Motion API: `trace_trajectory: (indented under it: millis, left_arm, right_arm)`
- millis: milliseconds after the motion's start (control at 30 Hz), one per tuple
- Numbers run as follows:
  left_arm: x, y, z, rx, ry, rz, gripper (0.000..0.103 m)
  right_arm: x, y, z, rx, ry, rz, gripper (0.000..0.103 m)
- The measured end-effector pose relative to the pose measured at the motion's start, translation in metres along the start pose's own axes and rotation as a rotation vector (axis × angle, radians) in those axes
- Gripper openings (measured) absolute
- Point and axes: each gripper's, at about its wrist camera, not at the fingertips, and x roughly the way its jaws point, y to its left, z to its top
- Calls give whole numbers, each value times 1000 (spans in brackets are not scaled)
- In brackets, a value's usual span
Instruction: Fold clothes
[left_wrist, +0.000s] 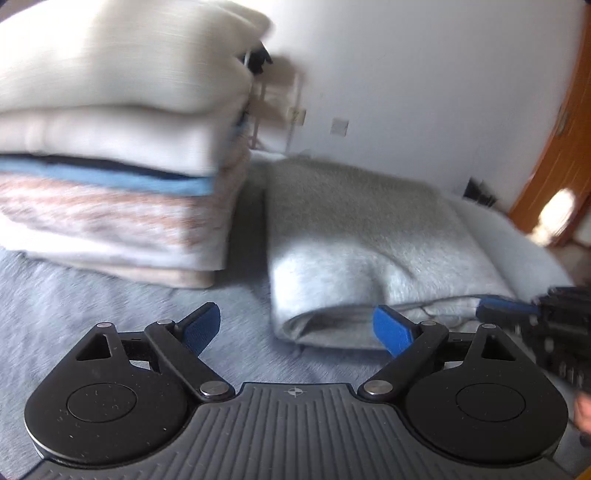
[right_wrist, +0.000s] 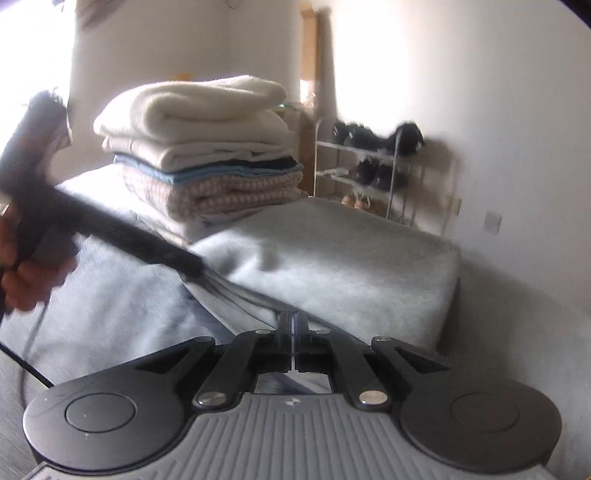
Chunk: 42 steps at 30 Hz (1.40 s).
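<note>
Inspection found the grey garment lying folded on the bed, its rolled near edge facing me and its far side reaching toward the bed's far edge. The stack of folded clothes stood just beside it, on its left in the left wrist view, with a narrow gap between them. My left gripper was spread wide and empty, hovering over bare bed cover just short of the garment's near left corner, its blue pads touching nothing. My right gripper had its fingers pressed together at the garment's near edge. Whether they had caught a layer of cloth, or the thin cord lying there, I could not tell. Both views were blurred. I judged the step in hand to be taking hold of the near edge for a further fold or for a lift onto the stack. To do it well, the left gripper should have come down square on the near left corner and taken all layers together, not the top one only. It should have matched the right gripper's height so the fold stayed flat. The lift should have cleared the stack's side, since a brush there could topple the upper items.
</note>
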Motion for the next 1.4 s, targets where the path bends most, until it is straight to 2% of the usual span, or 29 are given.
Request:
trace_trajectory:
  millis: [133, 233, 367, 533, 667, 800, 867, 933, 1000, 1033, 1067, 1167, 1267, 1333, 1400]
  left_arm:
    - [-46, 47, -12, -46, -42, -26, 91]
    - [-91, 84, -15, -90, -79, -25, 91]
    - [-159, 123, -8, -102, -109, 26, 92]
    - [-233, 156, 17, -57, -128, 107, 96]
    - [-294, 178, 59, -26, -188, 73, 101]
    - [-338, 181, 97, 21, -241, 41, 103]
    - [-351, 175, 107, 22, -224, 40, 103]
    - [-360, 166, 113, 12, -201, 53, 103]
    - [-366, 155, 114, -8, -178, 86, 103]
    - [-367, 151, 112, -31, -163, 96, 103]
    - [-367, 146, 109, -54, -149, 106, 103]
    - [-361, 125, 96, -106, -120, 124, 103]
    - [-353, 82, 77, -110, -130, 156, 103]
    - [-352, 43, 67, -127, -129, 206, 103]
    - [-354, -1, 56, -143, -107, 247, 103]
  right_arm:
    - [-18, 13, 44, 156, 49, 17, 1]
    - [-40, 28, 89, 259, 47, 13, 1]
    - [-76, 53, 159, 351, -39, -32, 1]
    - [-136, 99, 235, 366, -167, -134, 2]
    - [-209, 136, 284, 333, -249, -277, 2]
    - [-318, 181, 321, 261, -377, -555, 2]
    - [-376, 198, 336, 218, -465, -702, 3]
    - [-428, 210, 349, 162, -564, -828, 13]
    - [-466, 214, 360, 142, -665, -882, 51]
    - [-483, 214, 365, 137, -716, -896, 53]
    - [-493, 212, 369, 122, -734, -892, 53]
    - [-494, 197, 369, 38, -670, -801, 59]
    - [-461, 169, 338, -62, -510, -565, 62]
    - [-428, 144, 299, -42, -388, -333, 62]
    - [-391, 120, 253, 50, -236, -142, 61]
